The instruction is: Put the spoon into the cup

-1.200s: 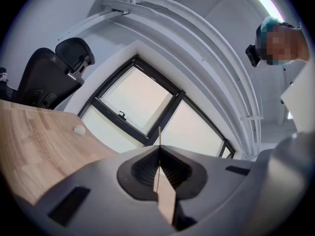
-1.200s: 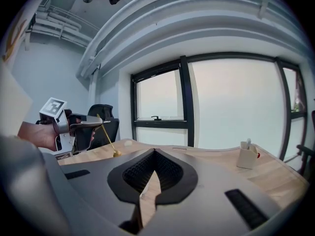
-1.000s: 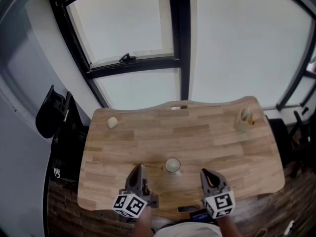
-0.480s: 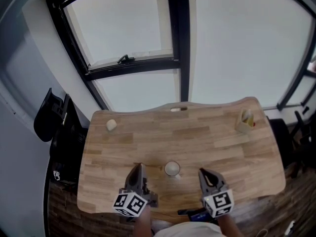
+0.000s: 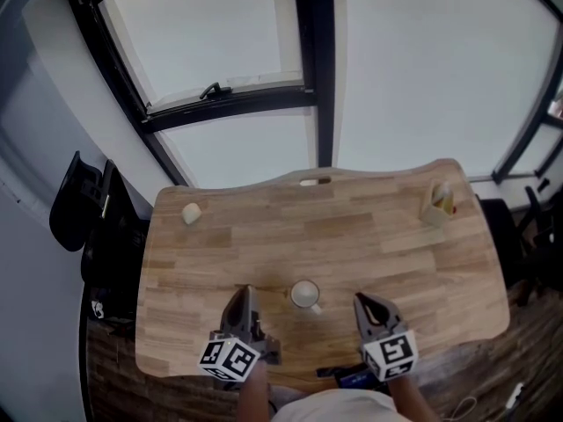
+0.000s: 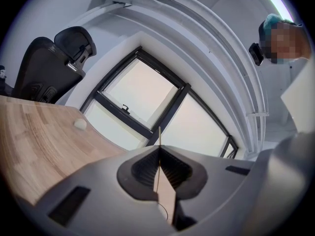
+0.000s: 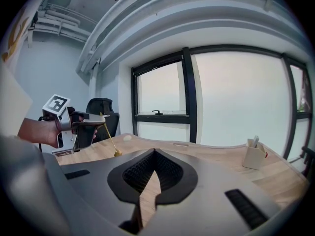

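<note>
Two grippers flank cup [image 5: 304, 294] over table [image 5: 378, 236]: L gripper [image 5: 244, 290] jaws pinch spoon [image 7: 110, 141]; R gripper [image 5: 362, 299] jaws pressed together, empty.

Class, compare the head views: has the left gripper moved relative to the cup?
No. The left gripper, shut on the spoon, sits just left of the cup with the same gap as before; the whole view merely shifted.
</note>
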Demonstrator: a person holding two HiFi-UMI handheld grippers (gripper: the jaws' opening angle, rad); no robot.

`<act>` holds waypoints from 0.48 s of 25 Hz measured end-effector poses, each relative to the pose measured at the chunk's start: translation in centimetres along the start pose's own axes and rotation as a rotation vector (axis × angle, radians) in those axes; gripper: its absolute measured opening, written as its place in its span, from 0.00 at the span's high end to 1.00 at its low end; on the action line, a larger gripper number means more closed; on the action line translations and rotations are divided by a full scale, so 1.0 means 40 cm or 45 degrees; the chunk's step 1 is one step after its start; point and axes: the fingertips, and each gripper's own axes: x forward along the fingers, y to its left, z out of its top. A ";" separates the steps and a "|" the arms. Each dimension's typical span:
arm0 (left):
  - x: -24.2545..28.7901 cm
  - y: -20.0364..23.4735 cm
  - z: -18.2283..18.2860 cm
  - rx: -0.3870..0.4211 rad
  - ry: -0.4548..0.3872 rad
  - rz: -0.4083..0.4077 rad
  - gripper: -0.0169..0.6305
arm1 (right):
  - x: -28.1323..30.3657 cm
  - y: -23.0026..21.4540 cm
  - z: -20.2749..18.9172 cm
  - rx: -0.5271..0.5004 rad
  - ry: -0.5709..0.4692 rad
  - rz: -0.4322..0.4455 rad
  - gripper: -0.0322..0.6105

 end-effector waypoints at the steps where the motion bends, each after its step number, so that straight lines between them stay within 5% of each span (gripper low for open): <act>1: 0.001 0.001 -0.002 0.001 0.002 -0.003 0.97 | 0.002 0.003 -0.001 0.004 0.002 0.004 0.95; 12: 0.019 0.013 -0.036 -0.048 0.039 -0.001 0.97 | 0.011 0.011 0.000 0.016 -0.004 0.018 0.95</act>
